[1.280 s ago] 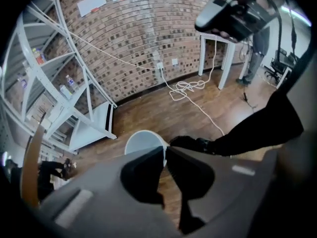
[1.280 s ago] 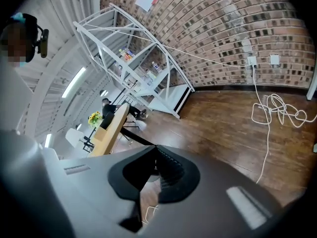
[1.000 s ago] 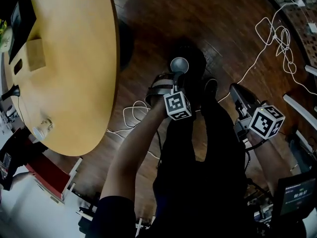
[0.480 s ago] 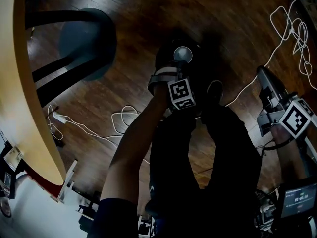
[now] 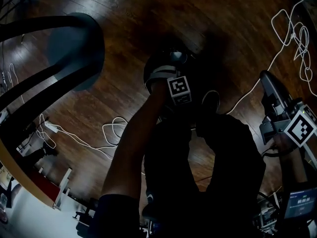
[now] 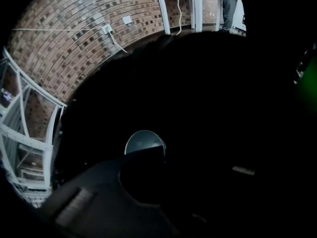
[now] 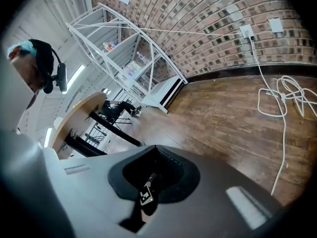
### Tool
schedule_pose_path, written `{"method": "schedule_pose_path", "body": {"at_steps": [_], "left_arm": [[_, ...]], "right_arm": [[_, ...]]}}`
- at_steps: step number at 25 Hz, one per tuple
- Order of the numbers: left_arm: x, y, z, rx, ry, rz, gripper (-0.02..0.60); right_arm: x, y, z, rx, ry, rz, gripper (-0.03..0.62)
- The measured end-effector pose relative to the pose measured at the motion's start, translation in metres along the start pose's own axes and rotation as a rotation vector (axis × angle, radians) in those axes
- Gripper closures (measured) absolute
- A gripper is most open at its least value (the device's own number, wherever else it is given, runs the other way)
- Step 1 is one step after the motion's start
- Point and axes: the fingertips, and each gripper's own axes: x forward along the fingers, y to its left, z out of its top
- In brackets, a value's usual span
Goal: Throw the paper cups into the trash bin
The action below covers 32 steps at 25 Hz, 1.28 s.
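Grey paper cup [image 6: 142,141] pinched in our left gripper [image 5: 174,64], we are hovering over the black round trash bin [image 6: 208,113] beneath; releasing probably follows. Our right gripper [image 5: 267,83] is hanging closed, empty.

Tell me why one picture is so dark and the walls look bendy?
Left gripper view: nearly all black, only the paper cup rim and brick wall lit. Right gripper view: bright, its wide lens bends the wall. Head view: dim, shadowy floor.
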Motion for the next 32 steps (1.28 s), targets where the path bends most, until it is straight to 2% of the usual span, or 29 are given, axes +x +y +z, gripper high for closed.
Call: {"method": "schedule_pose_path", "body": {"at_steps": [3,6,9,12,15,19,21,24,28,30,32], "left_arm": [[0.021,0.002,-0.002,-0.026,0.027,-0.021,0.560],[0.029,-0.008,-0.007,-0.084,0.056,-0.088,0.550],[0.034,-0.015,-0.007,-0.177,0.054,-0.148,0.495],[0.025,-0.012,-0.002,-0.288,0.028,-0.176,0.476],[-0.006,-0.010,0.002,-0.363,-0.026,-0.208,0.465],[-0.045,0.009,0.018,-0.447,-0.115,-0.185,0.466],[-0.079,0.019,0.022,-0.528,-0.171,-0.158,0.466],[-0.168,0.021,0.025,-0.674,-0.273,-0.124,0.476],[-0.292,0.032,0.008,-0.857,-0.341,-0.015,0.488],[-0.361,0.011,0.007,-0.946,-0.351,-0.013,0.488],[-0.435,-0.014,0.019,-1.017,-0.376,-0.026,0.488]], "right_arm": [[0.002,-0.014,0.011,0.002,-0.025,-0.014,0.583],[0.000,-0.015,0.015,0.011,-0.046,-0.020,0.583],[0.001,-0.014,0.013,0.013,-0.041,-0.013,0.585],[0.002,-0.003,0.008,0.017,-0.030,0.008,0.583],[0.002,0.029,0.007,0.003,-0.017,0.027,0.583],[0.005,0.042,0.007,-0.044,0.013,0.002,0.585],[0.004,0.049,0.000,-0.091,0.047,-0.002,0.585],[-0.014,0.073,-0.014,-0.154,0.115,-0.032,0.584],[-0.026,0.106,-0.009,-0.254,0.150,-0.031,0.584],[-0.048,0.123,-0.016,-0.286,0.197,-0.070,0.584],[-0.081,0.148,-0.025,-0.270,0.241,-0.101,0.584]]}}
